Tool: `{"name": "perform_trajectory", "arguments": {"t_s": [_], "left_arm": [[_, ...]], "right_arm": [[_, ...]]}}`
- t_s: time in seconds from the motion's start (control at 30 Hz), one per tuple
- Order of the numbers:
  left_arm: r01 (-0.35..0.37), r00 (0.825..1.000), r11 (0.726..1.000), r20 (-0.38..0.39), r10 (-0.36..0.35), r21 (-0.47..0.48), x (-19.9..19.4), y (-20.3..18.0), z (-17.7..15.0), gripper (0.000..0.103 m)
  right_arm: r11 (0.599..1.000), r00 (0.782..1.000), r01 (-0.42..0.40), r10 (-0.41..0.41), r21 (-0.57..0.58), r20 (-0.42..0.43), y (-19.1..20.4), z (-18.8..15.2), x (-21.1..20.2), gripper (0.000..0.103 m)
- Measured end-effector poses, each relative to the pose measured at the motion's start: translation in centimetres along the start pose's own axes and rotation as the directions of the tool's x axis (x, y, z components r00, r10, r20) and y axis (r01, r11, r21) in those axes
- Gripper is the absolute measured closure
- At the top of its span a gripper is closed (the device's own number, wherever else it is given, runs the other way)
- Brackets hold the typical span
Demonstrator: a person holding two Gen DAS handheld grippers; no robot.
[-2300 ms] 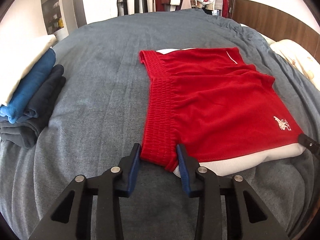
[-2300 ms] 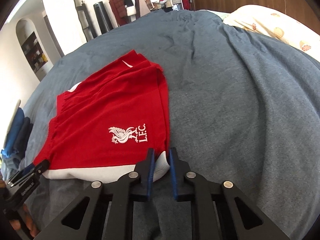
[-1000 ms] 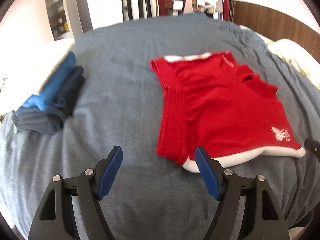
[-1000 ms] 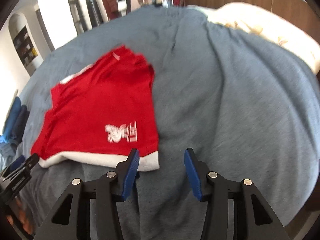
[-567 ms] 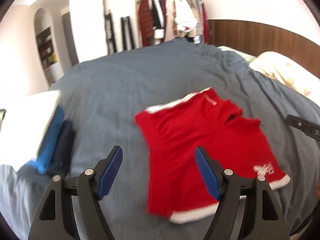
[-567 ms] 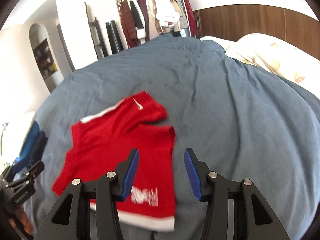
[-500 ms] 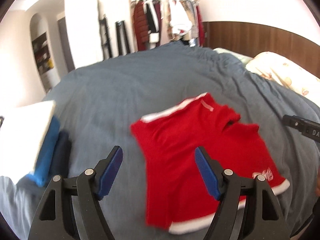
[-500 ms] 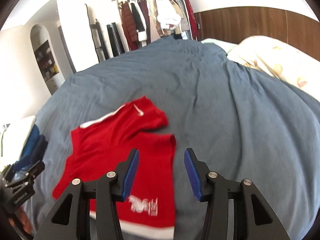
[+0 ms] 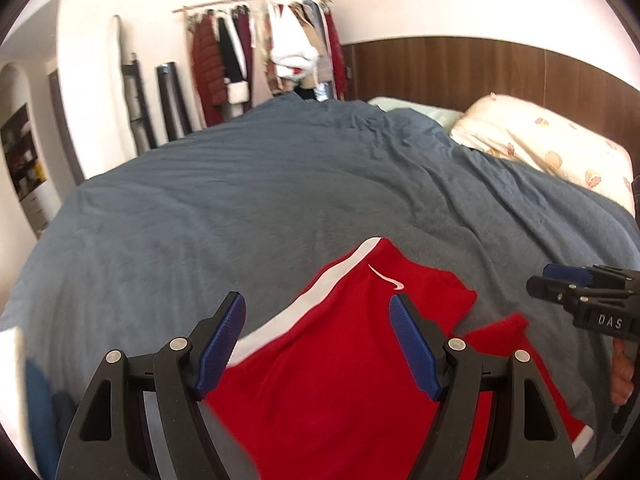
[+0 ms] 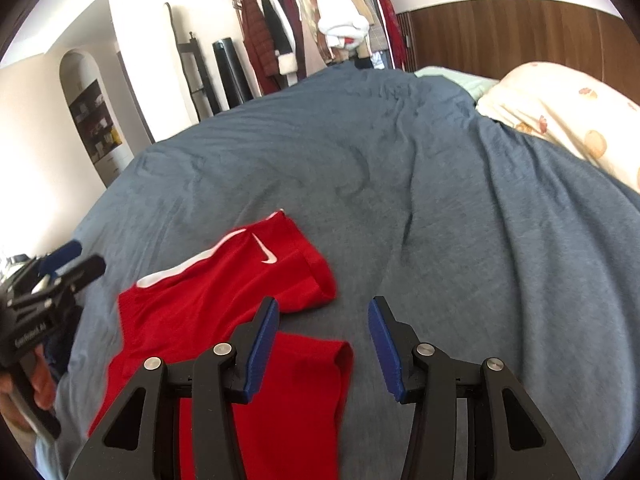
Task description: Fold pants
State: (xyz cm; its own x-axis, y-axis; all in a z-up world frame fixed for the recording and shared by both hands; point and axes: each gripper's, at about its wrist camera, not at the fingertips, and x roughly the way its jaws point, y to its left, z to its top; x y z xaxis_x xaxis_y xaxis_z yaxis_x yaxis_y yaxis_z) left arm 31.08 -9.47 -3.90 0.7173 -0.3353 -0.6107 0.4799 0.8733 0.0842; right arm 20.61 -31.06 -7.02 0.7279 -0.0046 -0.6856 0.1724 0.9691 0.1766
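I had both grippers off the red shorts (image 9: 344, 384) by this point. About 2 seconds earlier each one pinched a near corner of the garment; then both let go and I carried them forward over it. The left gripper (image 9: 316, 344) hung above the shorts with its jaws wide apart and nothing between the pads. The right gripper (image 10: 322, 344) hovered over the leg openings, jaws moderately parted and empty too. The shorts lay flat on the grey duvet (image 10: 440, 200), already folded in half lengthwise, with the white side stripe (image 9: 304, 308) along the far edge and the 2 leg hems (image 10: 320, 280) toward the right. I judged that the first fold was done and that I was moving to the far side for the next one. The cream pillow (image 9: 552, 148) lay well apart from the work.
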Motion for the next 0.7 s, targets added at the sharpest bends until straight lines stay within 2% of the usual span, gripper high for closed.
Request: {"name": "perform_trajectory", "arguments": {"t_s": [0.13,0.27,0.4,0.47,0.53,0.7], "left_arm": [[0.039,0.997,0.998,-0.062,-0.036,0.045,3.3,0.4,1.7,0.029],[0.073,0.988,0.994,-0.144,-0.06,0.086,6.0,0.5,3.6,0.03],[0.154,0.962,0.983,-0.243,-0.126,0.099,8.7,0.6,5.7,0.034],[0.202,0.948,0.971,-0.274,-0.161,0.126,10.0,0.0,6.7,0.034],[0.251,0.934,0.953,-0.299,-0.193,0.17,11.3,-1.0,7.5,0.037],[0.363,0.889,0.898,-0.38,-0.255,0.248,14.9,-2.9,8.3,0.048]], "right_arm": [[1.0,0.998,-0.006,0.006,0.01,-0.057,-0.2,0.7,2.7,0.055],[1.0,0.989,0.001,0.002,0.021,-0.151,-0.2,1.8,4.8,0.055],[0.999,0.968,0.002,0.011,0.051,-0.252,-0.7,2.8,5.7,0.056],[0.998,0.962,-0.006,0.021,0.055,-0.274,-0.8,3.1,5.8,0.056],[0.999,0.957,0.002,0.013,0.052,-0.289,-0.9,3.4,6.0,0.056],[0.994,0.942,-0.015,0.052,0.112,-0.33,-1.6,3.5,7.1,0.056]]}}
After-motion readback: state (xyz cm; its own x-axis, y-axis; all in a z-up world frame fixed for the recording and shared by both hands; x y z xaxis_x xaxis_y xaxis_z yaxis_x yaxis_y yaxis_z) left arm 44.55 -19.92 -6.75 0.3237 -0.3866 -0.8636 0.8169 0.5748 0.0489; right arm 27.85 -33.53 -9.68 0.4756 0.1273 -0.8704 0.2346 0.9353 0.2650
